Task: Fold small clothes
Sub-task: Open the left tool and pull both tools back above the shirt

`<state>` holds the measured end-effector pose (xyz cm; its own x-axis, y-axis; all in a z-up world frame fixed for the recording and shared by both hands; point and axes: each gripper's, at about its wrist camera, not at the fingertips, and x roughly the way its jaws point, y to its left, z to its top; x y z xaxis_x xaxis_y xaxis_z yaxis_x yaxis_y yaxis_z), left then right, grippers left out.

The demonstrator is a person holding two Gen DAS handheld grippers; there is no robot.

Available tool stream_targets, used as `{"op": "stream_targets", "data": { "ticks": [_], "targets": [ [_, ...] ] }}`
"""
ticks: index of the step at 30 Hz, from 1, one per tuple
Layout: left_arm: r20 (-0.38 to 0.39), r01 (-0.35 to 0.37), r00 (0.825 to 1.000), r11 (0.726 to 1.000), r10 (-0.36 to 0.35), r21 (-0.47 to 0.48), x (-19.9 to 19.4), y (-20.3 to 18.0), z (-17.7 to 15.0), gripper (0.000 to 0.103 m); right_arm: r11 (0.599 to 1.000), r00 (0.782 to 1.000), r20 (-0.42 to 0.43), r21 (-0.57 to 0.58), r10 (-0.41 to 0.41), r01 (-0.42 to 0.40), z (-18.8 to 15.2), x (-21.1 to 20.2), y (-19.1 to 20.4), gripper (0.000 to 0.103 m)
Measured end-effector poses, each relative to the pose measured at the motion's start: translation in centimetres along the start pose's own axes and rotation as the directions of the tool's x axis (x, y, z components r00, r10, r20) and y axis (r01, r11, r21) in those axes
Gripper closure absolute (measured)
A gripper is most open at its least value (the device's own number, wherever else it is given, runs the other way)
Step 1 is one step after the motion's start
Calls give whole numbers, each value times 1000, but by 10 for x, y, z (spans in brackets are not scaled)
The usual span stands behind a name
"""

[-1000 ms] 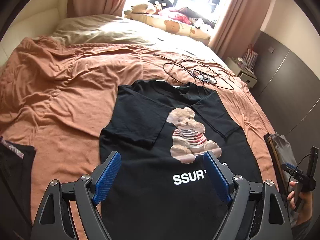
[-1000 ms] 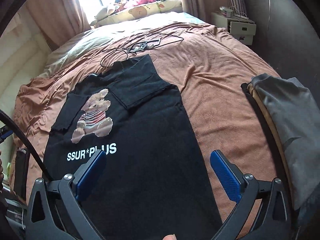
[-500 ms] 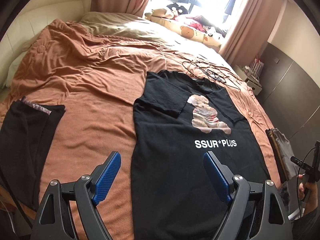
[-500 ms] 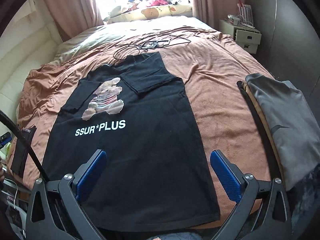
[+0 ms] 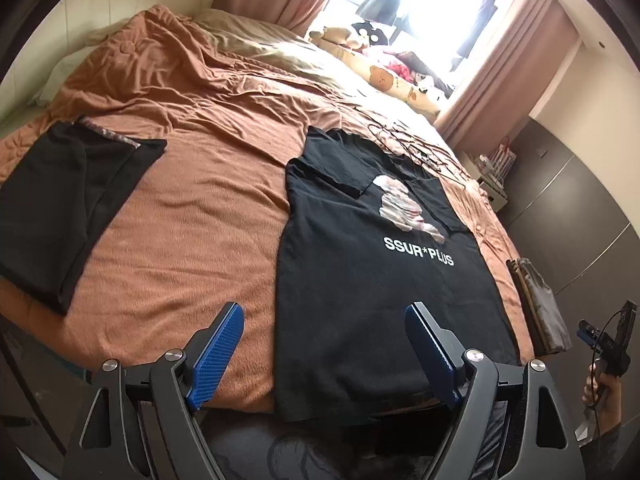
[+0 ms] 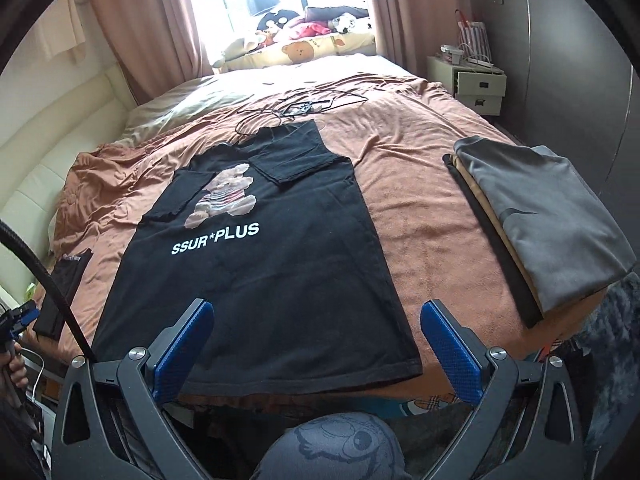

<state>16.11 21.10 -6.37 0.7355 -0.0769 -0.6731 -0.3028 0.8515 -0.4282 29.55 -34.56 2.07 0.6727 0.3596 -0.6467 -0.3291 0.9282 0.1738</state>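
A home bedroom. A wide bed (image 6: pixel 420 184) under a rumpled rust-brown cover fills the room, with a padded cream headboard (image 6: pixel 48 160) along its left side. At the far end, pink curtains (image 6: pixel 136 32) frame a bright window, with a bear-print pillow (image 6: pixel 304 50) below. A white bedside cabinet (image 6: pixel 476 84) stands far right beside dark wardrobe panels (image 6: pixel 560 48).

Matt cloth T-shirt (image 6: pixel 260 280) — fuzzy terry bedspread (image 6: pixel 420 208).

Left tongs (image 5: pixel 323 354): black skeletal arms with triangular cutouts, silver screws at pivots, blue ribbed pads (image 5: pixel 216 356). Right tongs (image 6: pixel 316 352): same build, black cable (image 6: pixel 44 280) beside them. Grey cartoon-print trousers (image 6: pixel 336 448) below the tongs.
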Motion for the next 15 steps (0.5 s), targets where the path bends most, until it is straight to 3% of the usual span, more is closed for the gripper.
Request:
{"op": "stream_targets", "data": {
  "ticks": [8, 15],
  "targets": [
    [41, 24, 999, 999, -23, -21, -18, 25, -51, 19, 1000, 999, 42, -22, -5, 6, -36, -24, -3, 0],
    [32, 70, 997, 996, -68, -59, -10, 46, -79, 27, 1000, 999, 46, -10, -10, 11, -56, -25, -8, 0]
  ]
}}
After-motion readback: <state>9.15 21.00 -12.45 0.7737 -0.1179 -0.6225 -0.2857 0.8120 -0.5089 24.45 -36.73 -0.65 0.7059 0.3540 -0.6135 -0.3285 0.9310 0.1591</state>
